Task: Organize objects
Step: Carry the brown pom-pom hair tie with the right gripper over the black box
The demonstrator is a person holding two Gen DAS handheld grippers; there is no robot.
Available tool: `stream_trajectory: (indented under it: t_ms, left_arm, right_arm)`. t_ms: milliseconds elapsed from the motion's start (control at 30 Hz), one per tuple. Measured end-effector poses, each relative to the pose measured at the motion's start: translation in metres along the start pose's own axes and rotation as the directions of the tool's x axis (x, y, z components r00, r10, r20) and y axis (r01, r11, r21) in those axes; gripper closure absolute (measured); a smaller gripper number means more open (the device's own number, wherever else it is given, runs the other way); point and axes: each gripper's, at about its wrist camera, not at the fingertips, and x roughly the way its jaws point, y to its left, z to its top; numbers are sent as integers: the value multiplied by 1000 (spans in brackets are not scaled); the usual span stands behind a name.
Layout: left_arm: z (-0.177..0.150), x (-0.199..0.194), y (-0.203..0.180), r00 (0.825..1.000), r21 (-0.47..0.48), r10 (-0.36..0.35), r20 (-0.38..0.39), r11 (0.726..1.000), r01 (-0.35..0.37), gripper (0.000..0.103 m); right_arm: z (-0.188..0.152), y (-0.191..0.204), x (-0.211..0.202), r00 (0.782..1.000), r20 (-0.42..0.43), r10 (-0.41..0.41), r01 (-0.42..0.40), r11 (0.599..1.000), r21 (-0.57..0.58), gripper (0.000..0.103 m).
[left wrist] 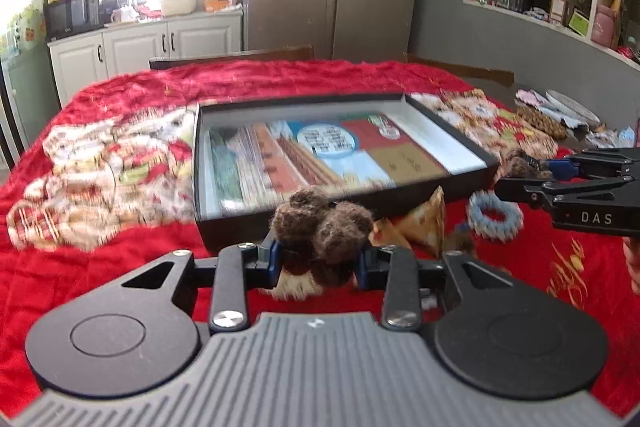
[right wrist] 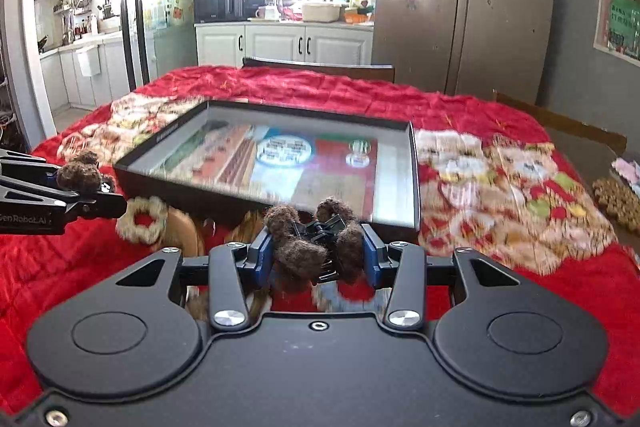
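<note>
A worktop (left wrist: 120, 267) covered by a red patterned cloth is seen from two handheld tools, with a kitchen and a fridge blurred behind. A shallow black box (left wrist: 248, 227) with a colourful printed sheet on its floor lies open in the middle of the worktop.

The left tool (left wrist: 320, 259) is closed on a brown fuzzy pom-pom cluster (left wrist: 324, 223), which is held just in front of the box's near wall. The right tool (right wrist: 318, 251) is likewise closed on a second brown fuzzy cluster (right wrist: 308, 243), in which a small black clip or screw part can be made out at the centre; it too is held before the near wall of the box.

On the cloth between the tools and the box, a pale blue braided ring (left wrist: 496, 215), a cream braided ring (right wrist: 142, 219) and a tan folded paper piece (left wrist: 420, 223) are left lying. A brown knotted mat (right wrist: 616, 203) and some pale bits are seen well apart at the right edge of the worktop.

The step in hand is judged to be the carrying of both fuzzy clusters to the box. For the next move, each tool would need to be lifted over the near wall, brought above a bare part of the box floor, and opened so that the clusters are set down apart from each other. The loose rings and paper piece appear still to be collected.
</note>
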Motion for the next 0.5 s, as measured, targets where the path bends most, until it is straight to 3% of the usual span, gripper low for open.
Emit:
stream_trajectory:
  t_ms: [233, 500]
  left_arm:
    - [34, 22, 8, 999, -6, 27, 33, 1000, -27, 65]
    - [56, 67, 18, 996, -25, 92, 16, 995, -92, 65]
  right_arm:
    - [33, -2, 25, 999, 34, -8, 7, 1000, 18, 62]
    - [63, -7, 75, 999, 28, -40, 38, 998, 57, 62]
